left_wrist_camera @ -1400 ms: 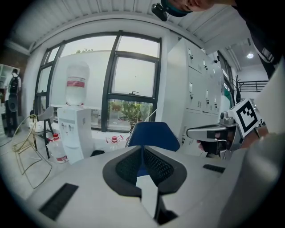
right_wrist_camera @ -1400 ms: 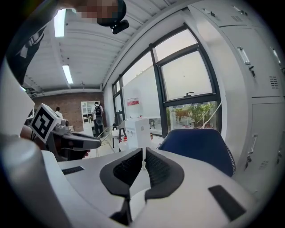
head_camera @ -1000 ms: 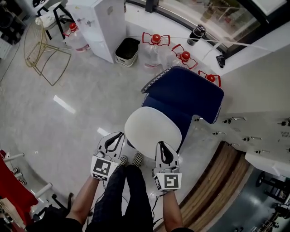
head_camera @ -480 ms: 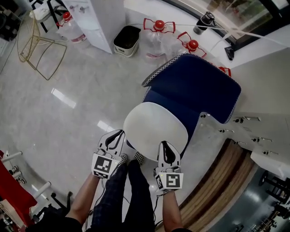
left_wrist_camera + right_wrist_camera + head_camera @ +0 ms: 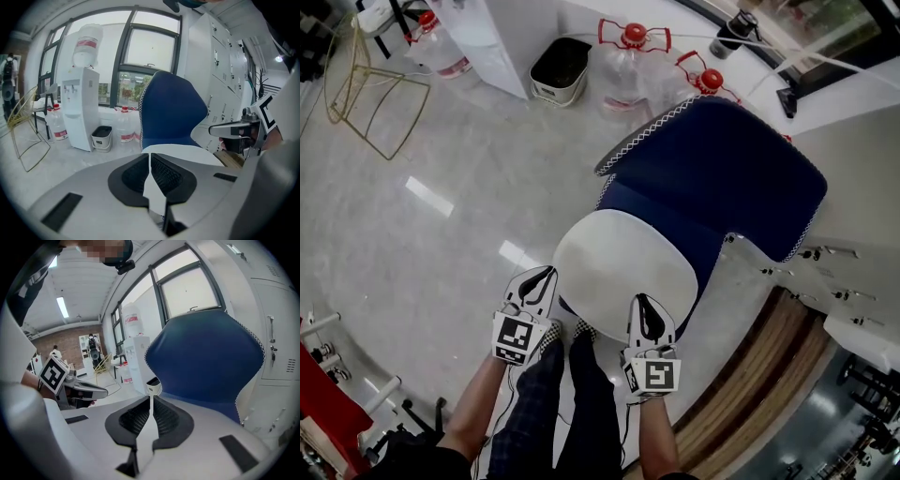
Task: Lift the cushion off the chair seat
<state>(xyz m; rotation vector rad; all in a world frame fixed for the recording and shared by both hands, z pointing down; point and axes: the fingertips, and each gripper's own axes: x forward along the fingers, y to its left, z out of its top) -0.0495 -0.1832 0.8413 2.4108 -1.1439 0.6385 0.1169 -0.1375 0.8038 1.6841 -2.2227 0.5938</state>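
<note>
Looking down on the blue chair [image 5: 722,178], the round white cushion [image 5: 623,267] lies flat on the chair's seat. It covers most of the seat, and its near edge reaches the chair's front.

The left tool [image 5: 547,274] sits at the chair's front-left corner, its tip just beside the cushion's rim. In the left gripper view its dark ribbed pads [image 5: 165,176] are drawn almost together, leaving only a thin slit, and nothing shows clamped between them.

Over at the chair's front-right, the right tool [image 5: 639,300] has its tip above the cushion's near edge. The right gripper view tells the same story: the pads are closed to a hairline and nothing is visibly gripped.

The person's legs [image 5: 567,403], in dark checked trousers, stand right in front of the chair, between the two tools.

Behind the chair are water jugs [image 5: 623,66] with red caps, with a small waste bin [image 5: 561,67] beside them on the chair's left. A gold wire frame [image 5: 370,94] stands well off to the chair's back-left. The left gripper view also catches a white water dispenser [image 5: 78,110] behind the chair on that same side. A wood-toned floor strip [image 5: 750,394] runs along the chair's right.
</note>
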